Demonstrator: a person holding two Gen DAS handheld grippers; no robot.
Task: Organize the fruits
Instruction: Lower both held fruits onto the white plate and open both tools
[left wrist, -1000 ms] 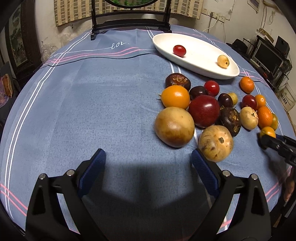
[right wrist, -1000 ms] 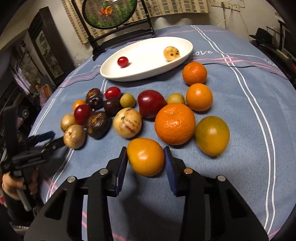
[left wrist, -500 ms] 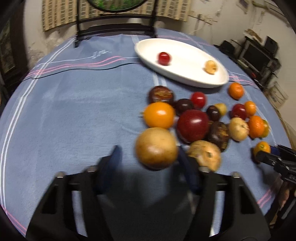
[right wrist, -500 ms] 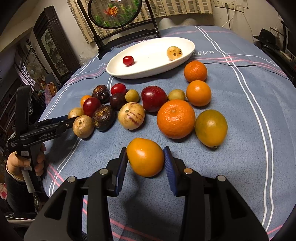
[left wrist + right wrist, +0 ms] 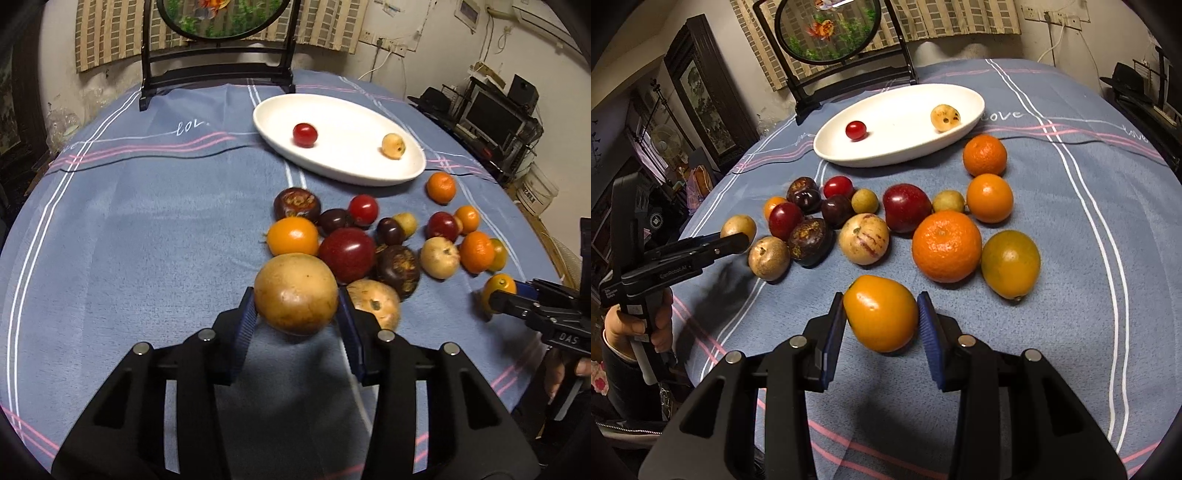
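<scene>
Blue striped tablecloth (image 5: 147, 240) carries a white oval dish (image 5: 347, 110) at the far side. Nearer, the left gripper (image 5: 296, 314) pinches a tan round fruit (image 5: 295, 293) and the right gripper (image 5: 881, 325) an orange-yellow fruit (image 5: 881, 312); both are at the pick-up step, and carrying them to the dish probably comes next.

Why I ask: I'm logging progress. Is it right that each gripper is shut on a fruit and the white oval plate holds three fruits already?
Not quite. The white oval plate holds two fruits, not three: a cherry tomato and a small tan fruit, as the right wrist view shows. The rest stands: the left gripper grips a large tan fruit, the right gripper an orange-yellow fruit.
</scene>
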